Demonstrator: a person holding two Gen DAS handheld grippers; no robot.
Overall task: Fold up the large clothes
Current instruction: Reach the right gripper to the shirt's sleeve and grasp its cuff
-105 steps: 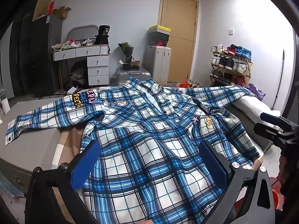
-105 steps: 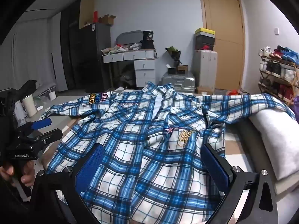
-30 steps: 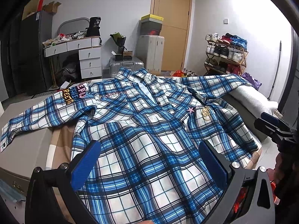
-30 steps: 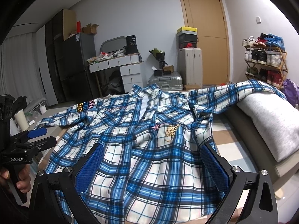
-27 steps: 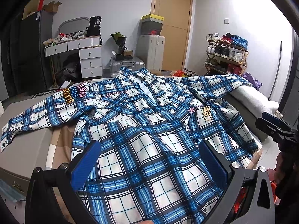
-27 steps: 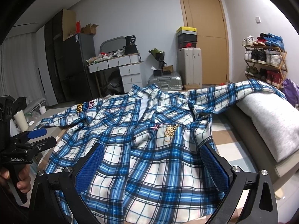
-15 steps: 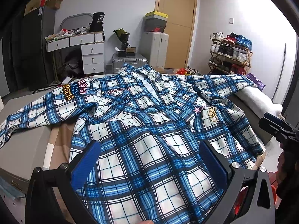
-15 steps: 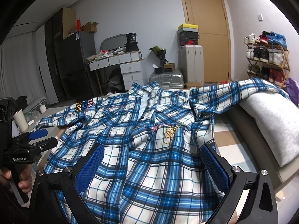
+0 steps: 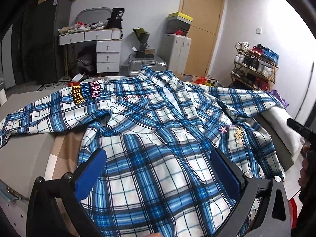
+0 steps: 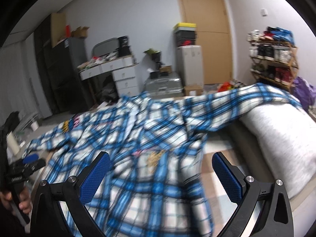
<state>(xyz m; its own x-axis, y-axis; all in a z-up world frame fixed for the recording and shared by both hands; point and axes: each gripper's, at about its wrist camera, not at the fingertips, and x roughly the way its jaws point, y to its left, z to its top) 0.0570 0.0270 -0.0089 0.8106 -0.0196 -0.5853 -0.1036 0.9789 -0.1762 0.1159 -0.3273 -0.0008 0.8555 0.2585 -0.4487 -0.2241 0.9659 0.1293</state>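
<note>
Ahead of both grippers the plaid shirt [image 9: 158, 138] covers nearly the whole bed [image 9: 29, 154], leaving bare mattress only to the left gripper's [image 9: 158, 175] left. A grey pillow [image 10: 280, 138] blocks the right gripper's [image 10: 161, 174] right side.

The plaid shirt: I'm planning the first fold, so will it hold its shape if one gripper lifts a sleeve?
Probably not. The plaid shirt lies in soft wrinkles and follows the bed, so it looks floppy and would sag. Its right sleeve already drapes over the grey pillow, so it would likely trail. Being spread wide, it may drag; both open grippers would help.
</note>
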